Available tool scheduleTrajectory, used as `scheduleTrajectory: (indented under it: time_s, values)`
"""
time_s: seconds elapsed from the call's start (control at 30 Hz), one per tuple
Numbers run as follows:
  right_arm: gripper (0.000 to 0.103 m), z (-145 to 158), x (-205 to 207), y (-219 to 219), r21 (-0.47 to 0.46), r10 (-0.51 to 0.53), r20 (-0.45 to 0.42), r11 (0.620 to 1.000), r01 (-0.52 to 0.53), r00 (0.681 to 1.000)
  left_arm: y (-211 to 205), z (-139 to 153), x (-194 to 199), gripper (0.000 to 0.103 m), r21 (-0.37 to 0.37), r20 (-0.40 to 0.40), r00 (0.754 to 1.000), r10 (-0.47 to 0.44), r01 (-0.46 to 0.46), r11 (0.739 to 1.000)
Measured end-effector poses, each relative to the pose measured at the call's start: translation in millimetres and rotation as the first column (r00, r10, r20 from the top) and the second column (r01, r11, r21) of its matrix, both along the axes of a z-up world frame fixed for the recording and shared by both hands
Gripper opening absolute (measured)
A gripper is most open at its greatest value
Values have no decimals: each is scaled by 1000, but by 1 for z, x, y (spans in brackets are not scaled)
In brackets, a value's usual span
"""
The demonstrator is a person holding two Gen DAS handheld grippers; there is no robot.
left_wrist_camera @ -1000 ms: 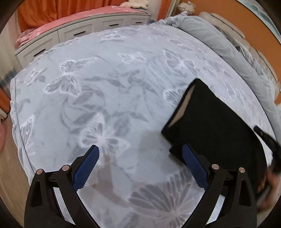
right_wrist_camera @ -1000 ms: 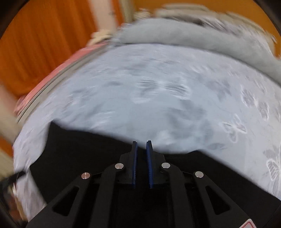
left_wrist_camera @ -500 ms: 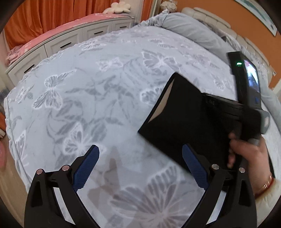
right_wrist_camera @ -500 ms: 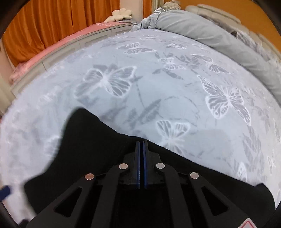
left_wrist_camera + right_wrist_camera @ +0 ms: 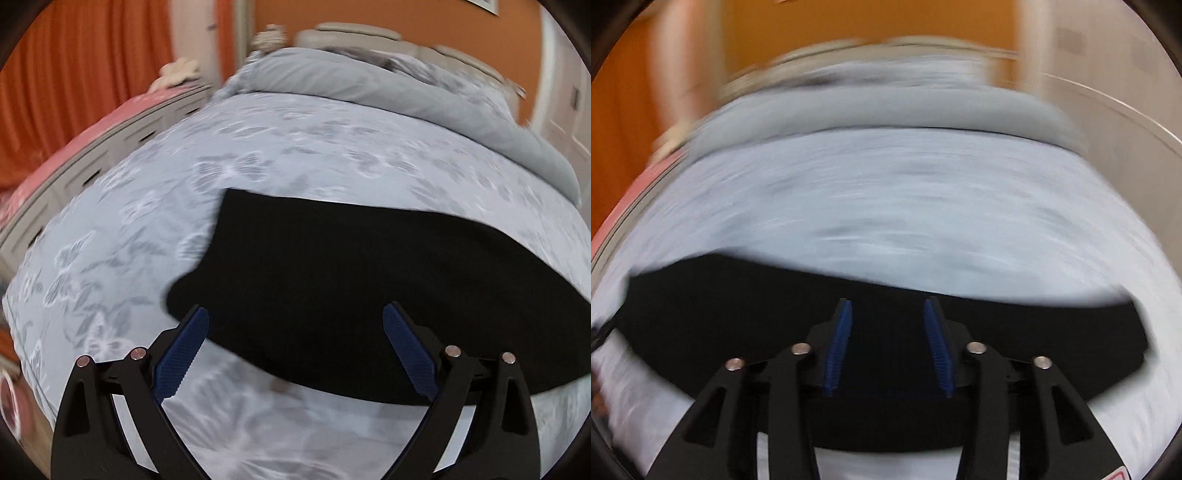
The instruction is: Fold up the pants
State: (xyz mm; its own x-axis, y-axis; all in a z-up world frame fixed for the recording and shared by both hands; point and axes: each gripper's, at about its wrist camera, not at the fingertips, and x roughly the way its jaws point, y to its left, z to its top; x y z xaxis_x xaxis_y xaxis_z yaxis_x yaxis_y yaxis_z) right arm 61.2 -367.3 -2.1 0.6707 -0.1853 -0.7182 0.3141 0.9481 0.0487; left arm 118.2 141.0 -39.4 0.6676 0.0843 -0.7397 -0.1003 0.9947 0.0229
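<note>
The folded black pants [image 5: 362, 273] lie flat on the butterfly-print bedspread [image 5: 280, 173]. My left gripper [image 5: 295, 314] hangs over the near left corner of the pants, wide open, nothing between its blue pads. In the blurred right wrist view the pants [image 5: 746, 314] stretch across the lower half as a dark band. My right gripper [image 5: 888, 306] hovers over their middle, its jaws opening; the pads press on nothing, and the black cloth lies below the gap.
A rolled grey duvet [image 5: 388, 85] runs along the far side of the bed. White drawers with a pink top [image 5: 92, 147] and orange curtains [image 5: 74, 62] stand at the left. The bed's near edge drops off at the lower left.
My right gripper was shut and has opened. The left gripper has swung right and rolled, so the pants now lie across its view. The right hand and its gripper have left the left view.
</note>
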Motion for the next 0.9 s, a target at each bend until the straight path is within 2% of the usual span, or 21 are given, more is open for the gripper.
scheduleTrajectory:
  time_s: [0.03, 0.1, 0.17, 0.23, 0.27, 0.33, 0.43, 0.6, 0.7, 0.77, 0.8, 0.83, 0.87, 0.9]
  values:
    - [45, -3, -25, -40, 11, -118, 15, 993, 117, 993, -13, 2, -3, 93, 20, 10, 1000, -20, 20, 1000]
    - [45, -11, -68, -105, 75, -303, 34, 951, 300, 952, -33, 5, -7, 93, 61, 33, 999, -40, 38, 997]
    - [46, -23, -107, -168, 192, -464, 18, 871, 453, 886, -47, 6, -10, 93, 71, 38, 998, -55, 52, 996]
    - [46, -32, -131, -211, 269, -534, 7, 816, 512, 846, -59, 6, -13, 95, 45, 31, 997, -76, 74, 996]
    - [48, -36, -142, -229, 267, -565, -3, 794, 545, 825, -67, 6, -13, 97, 21, 20, 996, -89, 88, 996]
    - [55, -43, -155, -248, 252, -582, -14, 785, 566, 813, -82, 3, -13, 97, -31, 4, 993, -117, 117, 993]
    - [58, -52, -162, -266, 246, -553, -38, 802, 544, 832, -113, -2, -14, 97, -55, -2, 983, -182, 181, 982]
    - [58, -66, -158, -273, 299, -499, -32, 822, 485, 866, -172, -19, -31, 97, 87, 26, 950, -311, 308, 947]
    - [58, -72, -138, -278, 293, -494, -38, 826, 482, 869, -197, -36, -41, 97, 161, -3, 915, -403, 398, 903]
    - [58, -83, -123, -280, 295, -482, -62, 828, 477, 874, -204, -41, -45, 97, 181, -8, 902, -432, 426, 886]
    - [53, -87, -114, -281, 299, -467, -70, 833, 465, 881, -207, -43, -46, 97, 188, -10, 895, -446, 440, 878]
    - [44, -89, -109, -279, 285, -455, -73, 843, 456, 888, -209, -43, -48, 97, 190, -8, 892, -451, 444, 876]
    - [16, -86, -103, -274, 249, -441, -73, 861, 444, 895, -210, -43, -47, 97, 188, -6, 891, -454, 447, 875]
    - [14, -80, -101, -270, 234, -426, -60, 873, 428, 903, -209, -43, -47, 97, 186, -6, 891, -454, 448, 875]
